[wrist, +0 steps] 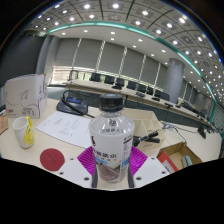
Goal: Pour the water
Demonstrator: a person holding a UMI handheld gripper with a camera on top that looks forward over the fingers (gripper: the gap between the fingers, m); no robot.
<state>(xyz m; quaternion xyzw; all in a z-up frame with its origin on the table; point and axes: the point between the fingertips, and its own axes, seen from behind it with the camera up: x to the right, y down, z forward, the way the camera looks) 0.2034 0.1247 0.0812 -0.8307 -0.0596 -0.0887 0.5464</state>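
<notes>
The gripper (110,165) is closed on a clear plastic water bottle (110,135) with a black cap, both pink pads (84,160) pressing its sides and holding it upright above the table (70,140). Left of the bottle a dark red coaster (53,157) lies on the table, and farther left stands a white cup (22,130) with something yellow in it; behind the bottle lie sheets of paper (66,125).

The claw (111,160) has two fingers with magenta pads (84,158) on their inner faces.
</notes>
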